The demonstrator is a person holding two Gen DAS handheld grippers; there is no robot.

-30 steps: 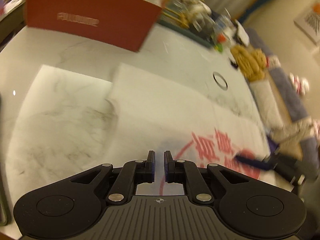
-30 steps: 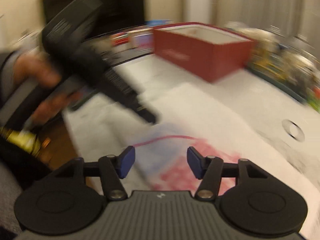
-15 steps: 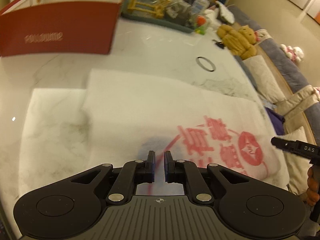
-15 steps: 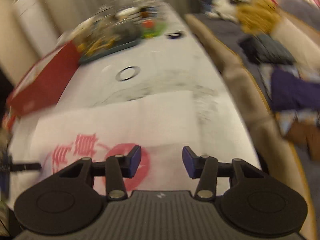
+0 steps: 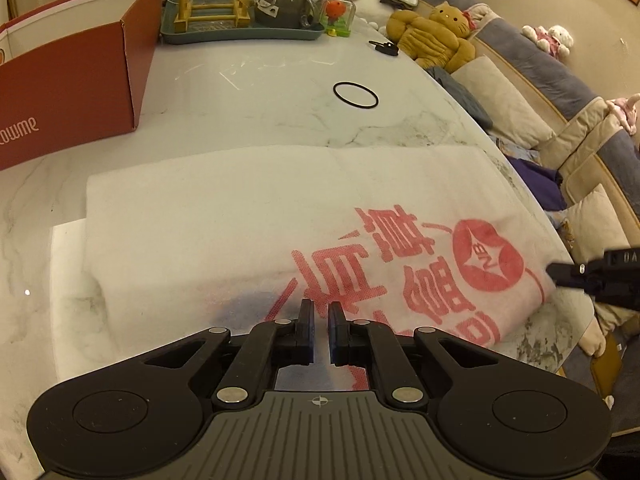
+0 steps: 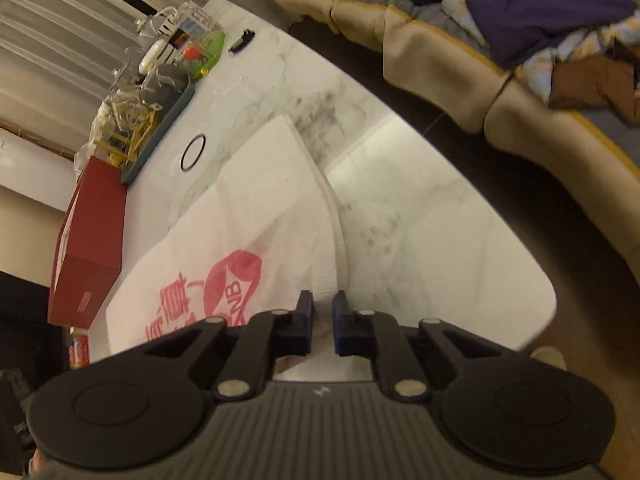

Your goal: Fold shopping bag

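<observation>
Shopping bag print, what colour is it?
Red on the white shopping bag, clearest in the left wrist view.

I am seeing a white marble bench [image 5: 248,80] glowing under warm yellow light. A long curved sofa [image 5: 560,80] is sitting beside it, and pale curtains [image 6: 52,40] are hanging behind.

White non-woven shopping bag [image 5: 248,220] with red printed characters and a round red logo, lying flat on the marble table [image 5: 280,92], print up. Already doubled over; a lower layer sticks out along one side. Near edge slightly lifted and creased in the right wrist view [image 6: 256,216].
</observation>
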